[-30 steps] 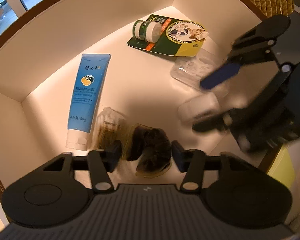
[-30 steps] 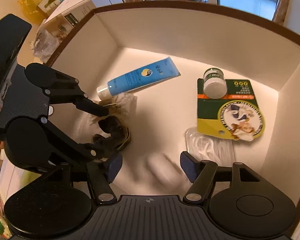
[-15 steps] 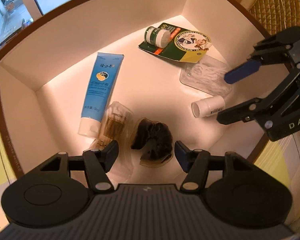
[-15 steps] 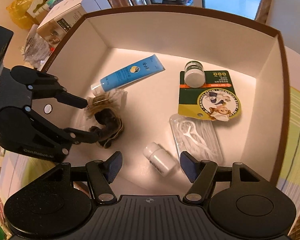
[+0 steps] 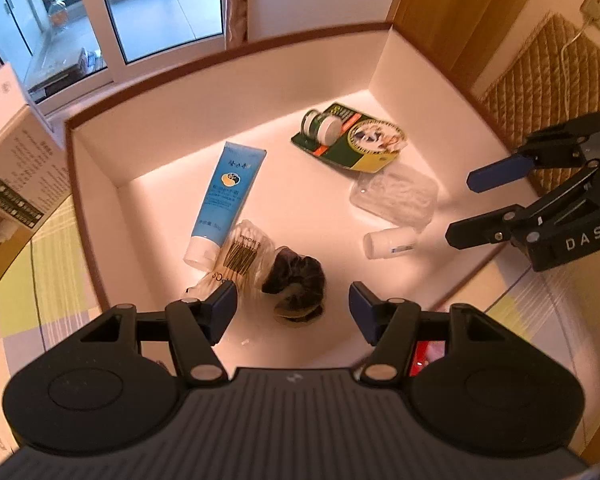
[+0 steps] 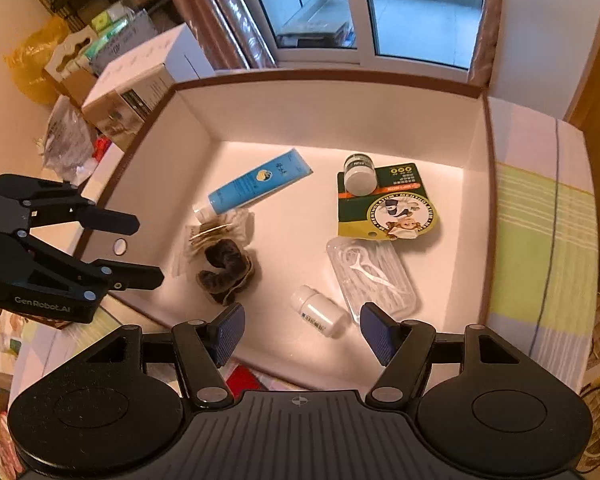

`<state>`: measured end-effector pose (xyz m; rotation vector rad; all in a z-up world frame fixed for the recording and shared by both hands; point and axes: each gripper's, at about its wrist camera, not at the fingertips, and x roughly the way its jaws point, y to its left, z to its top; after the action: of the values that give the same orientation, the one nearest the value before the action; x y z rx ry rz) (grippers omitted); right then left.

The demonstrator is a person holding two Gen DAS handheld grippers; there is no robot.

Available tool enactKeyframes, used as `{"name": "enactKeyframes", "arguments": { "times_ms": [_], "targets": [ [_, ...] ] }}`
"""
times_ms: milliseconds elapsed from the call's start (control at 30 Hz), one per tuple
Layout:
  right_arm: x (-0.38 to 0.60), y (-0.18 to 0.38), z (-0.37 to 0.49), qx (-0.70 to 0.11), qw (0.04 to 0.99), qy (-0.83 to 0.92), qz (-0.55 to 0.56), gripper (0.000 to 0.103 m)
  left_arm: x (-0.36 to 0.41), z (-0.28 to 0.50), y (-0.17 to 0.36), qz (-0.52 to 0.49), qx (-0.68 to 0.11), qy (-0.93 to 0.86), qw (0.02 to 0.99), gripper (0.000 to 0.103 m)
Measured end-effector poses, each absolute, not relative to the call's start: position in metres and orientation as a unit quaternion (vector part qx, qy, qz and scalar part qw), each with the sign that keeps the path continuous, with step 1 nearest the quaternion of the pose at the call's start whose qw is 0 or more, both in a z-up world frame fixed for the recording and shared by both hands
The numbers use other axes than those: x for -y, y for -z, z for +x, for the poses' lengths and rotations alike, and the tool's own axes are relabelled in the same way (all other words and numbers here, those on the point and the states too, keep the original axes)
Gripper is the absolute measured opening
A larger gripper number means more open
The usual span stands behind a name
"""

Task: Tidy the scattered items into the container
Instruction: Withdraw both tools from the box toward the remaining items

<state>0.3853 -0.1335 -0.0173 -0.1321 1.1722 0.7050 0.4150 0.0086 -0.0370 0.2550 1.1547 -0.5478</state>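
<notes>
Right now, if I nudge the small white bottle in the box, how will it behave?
The white bottle lies on its side on the box floor, so it will probably roll. It looks like smooth plastic, likely light and a bit slippery. The clear floss-pick case beside it might stop a roll that way.

Container (image 6: 332, 120) mid-floor bare between tube (image 6: 258, 182) and card (image 6: 384, 204).

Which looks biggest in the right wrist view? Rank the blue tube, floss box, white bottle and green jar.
1. Blue tube and floss box: similar in length, and the box lies nearer the camera, so no ranking between them.
2. White bottle.
3. Green jar, though it lies farther back.
</notes>
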Motion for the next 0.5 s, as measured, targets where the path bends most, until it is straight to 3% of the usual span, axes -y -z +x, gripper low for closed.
{"name": "enactKeyframes", "arguments": {
  "times_ms": [233,500],
  "targets": [
    [0.144,-0.005,0.36,-0.512,0.795,-0.321,-0.061,0.07,-0.014,0.39,0.017,0.134,-0.526,0.229,0.808,0.057],
    [0.157,-0.028,0.32,-0.465,0.823,-0.319,-0.064,0.07,-0.018,0.354,-0.006,0.16,-0.496,0.194,0.831,0.068]
  ]
}}
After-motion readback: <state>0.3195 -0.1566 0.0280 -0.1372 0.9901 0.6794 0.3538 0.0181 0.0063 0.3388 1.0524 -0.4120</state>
